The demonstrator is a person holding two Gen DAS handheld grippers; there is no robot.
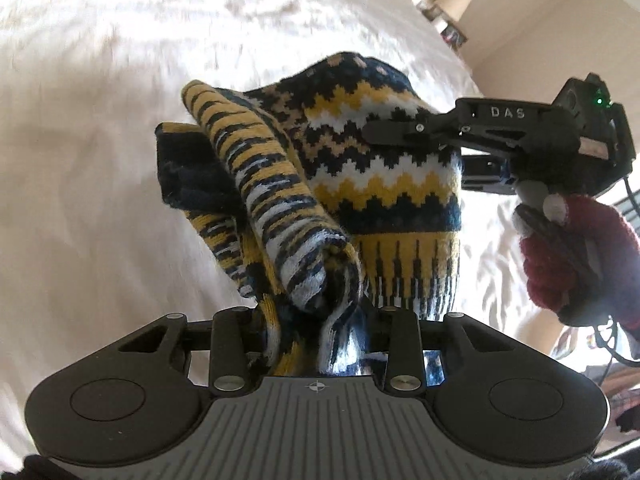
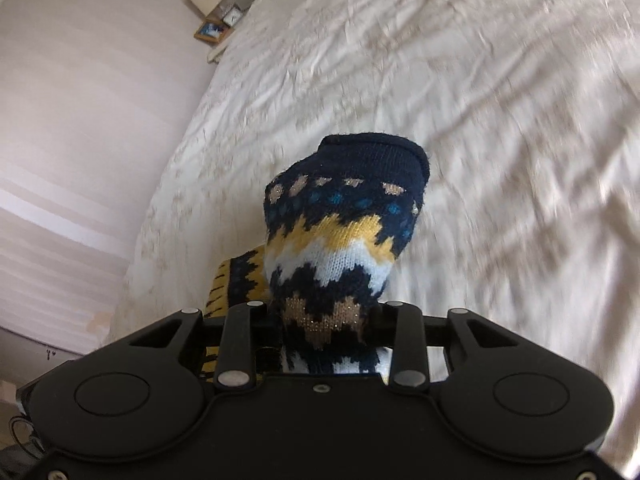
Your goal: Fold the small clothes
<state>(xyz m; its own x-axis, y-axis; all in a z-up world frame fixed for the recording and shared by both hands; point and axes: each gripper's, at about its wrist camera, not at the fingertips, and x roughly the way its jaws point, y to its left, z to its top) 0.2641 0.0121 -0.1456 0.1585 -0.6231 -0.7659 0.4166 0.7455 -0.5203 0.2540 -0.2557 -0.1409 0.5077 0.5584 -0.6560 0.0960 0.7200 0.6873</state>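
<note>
The left gripper (image 1: 316, 312) has a black body with two round caps behind its fingers, silver screw heads on the linkage bars, and a grey ribbed plate bearing a small crosshair mark. The right gripper (image 2: 324, 316) is all black, with the same round caps and silver screws and one small screw behind the fingers. Seen from the side, it carries white letters "DAS", a green light at its rear and black cables trailing behind. The hand (image 1: 576, 256) wears a dark red knit glove with white fingertips.
</note>
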